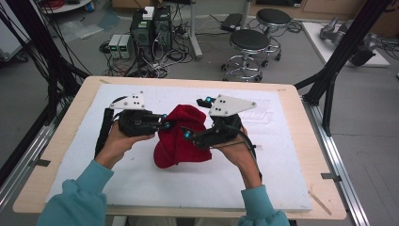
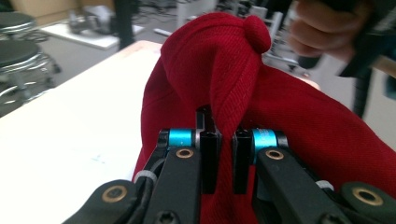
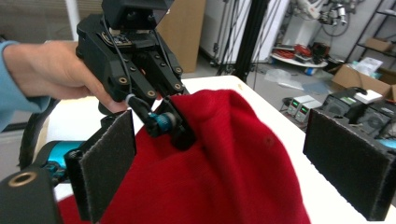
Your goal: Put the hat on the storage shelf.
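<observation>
A red knit hat (image 1: 181, 141) lies bunched in the middle of the white mat (image 1: 282, 155). My left gripper (image 1: 165, 125) comes in from the left and is shut on a raised fold at the hat's left side. In the left gripper view the jaws (image 2: 226, 135) pinch a ridge of red fabric (image 2: 219, 79). My right gripper (image 1: 197, 117) hangs over the hat's right part with its jaws wide apart. In the right gripper view its gripper (image 3: 224, 126) stands open, the hat (image 3: 224, 168) lies between the pads without touching them, and the left gripper (image 3: 170, 126) grips the hat's far edge.
The mat covers a wooden table (image 1: 310, 141). Beyond the far edge stand two round stools (image 1: 249, 44), computer boxes (image 1: 150, 28) and loose cables on the floor. Black frame poles (image 1: 343, 52) rise at the right, and a metal rail (image 1: 343, 179) runs along the table's right side.
</observation>
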`<move>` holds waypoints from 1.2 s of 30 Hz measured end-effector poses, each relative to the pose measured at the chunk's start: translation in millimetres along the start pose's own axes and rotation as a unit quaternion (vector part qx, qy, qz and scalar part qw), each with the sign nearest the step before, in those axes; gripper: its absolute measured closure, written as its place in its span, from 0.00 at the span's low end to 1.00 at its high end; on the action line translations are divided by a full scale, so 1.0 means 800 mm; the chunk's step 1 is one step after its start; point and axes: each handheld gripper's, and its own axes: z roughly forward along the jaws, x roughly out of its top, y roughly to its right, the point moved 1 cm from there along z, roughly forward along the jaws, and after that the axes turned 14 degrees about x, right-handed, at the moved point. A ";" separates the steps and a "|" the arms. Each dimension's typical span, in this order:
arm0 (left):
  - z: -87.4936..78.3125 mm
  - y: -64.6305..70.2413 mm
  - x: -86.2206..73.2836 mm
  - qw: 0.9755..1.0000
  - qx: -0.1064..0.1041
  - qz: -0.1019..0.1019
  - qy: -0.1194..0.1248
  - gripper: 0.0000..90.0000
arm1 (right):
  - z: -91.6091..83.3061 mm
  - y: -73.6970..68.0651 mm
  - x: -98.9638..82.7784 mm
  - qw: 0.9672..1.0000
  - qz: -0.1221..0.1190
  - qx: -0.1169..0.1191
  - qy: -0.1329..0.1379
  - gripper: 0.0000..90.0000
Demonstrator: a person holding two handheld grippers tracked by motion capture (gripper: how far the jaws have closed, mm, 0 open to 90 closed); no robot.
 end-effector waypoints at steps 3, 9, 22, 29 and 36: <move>0.000 -0.002 0.002 0.999 0.028 -0.014 0.009 0.95 | -0.005 -0.002 0.000 1.000 0.009 -0.016 0.016 0.09; 0.003 -0.008 0.008 0.998 0.058 -0.030 0.017 0.96 | -0.018 -0.012 -0.003 0.999 0.016 -0.028 0.039 0.10; 0.014 -0.022 0.043 0.993 0.101 -0.056 0.024 0.96 | -0.032 -0.040 -0.005 0.998 0.006 -0.026 0.060 0.10; 0.022 -0.018 0.058 0.990 0.120 -0.060 0.039 0.95 | -0.025 -0.048 -0.025 0.998 0.023 -0.028 0.054 0.10; 0.034 -0.014 0.059 0.989 0.127 -0.058 0.037 0.95 | -0.017 -0.052 -0.054 0.997 0.049 -0.037 0.053 0.10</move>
